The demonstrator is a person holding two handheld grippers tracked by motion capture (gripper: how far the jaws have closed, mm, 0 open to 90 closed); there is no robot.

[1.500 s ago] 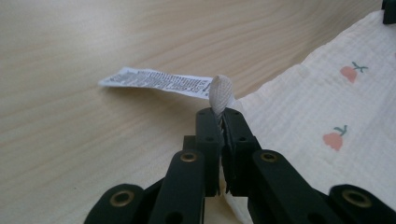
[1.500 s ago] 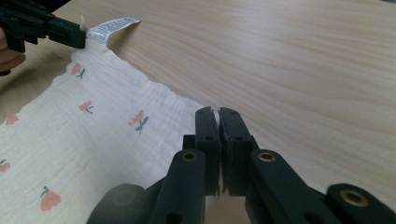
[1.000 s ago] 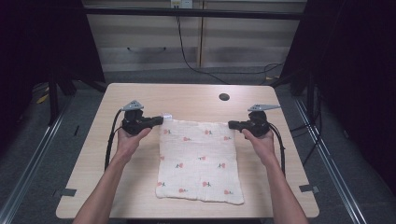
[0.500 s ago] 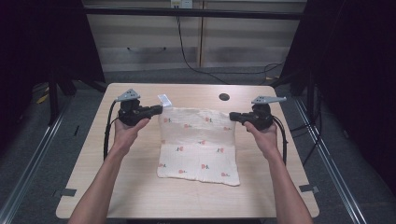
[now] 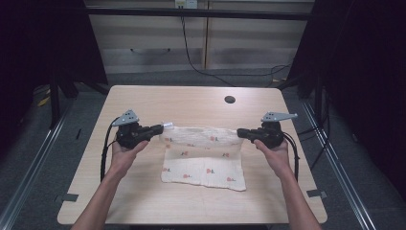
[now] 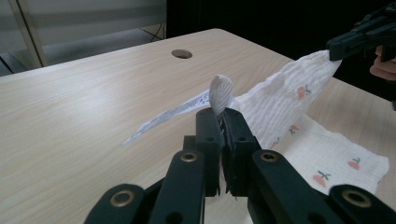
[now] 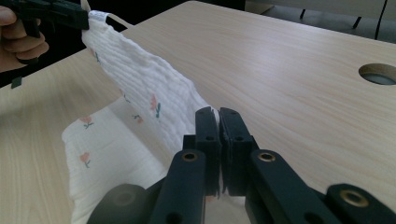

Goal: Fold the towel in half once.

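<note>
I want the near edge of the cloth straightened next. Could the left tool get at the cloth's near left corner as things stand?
Probably not yet. The left tool is shut on the far left corner of the cloth, holding it lifted. The table toward the near left corner looks free, so it would have to let go first.

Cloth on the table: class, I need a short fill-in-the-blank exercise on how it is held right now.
1. The white cloth is printed with small red ____.
2. The left gripper and the right gripper each pinch one far ____ of it.
3. Its near edge rests on the ____ table.
4. Both grippers' fingers are ____ on the fabric.

Missing words: fruits; corner; wooden; shut
</note>
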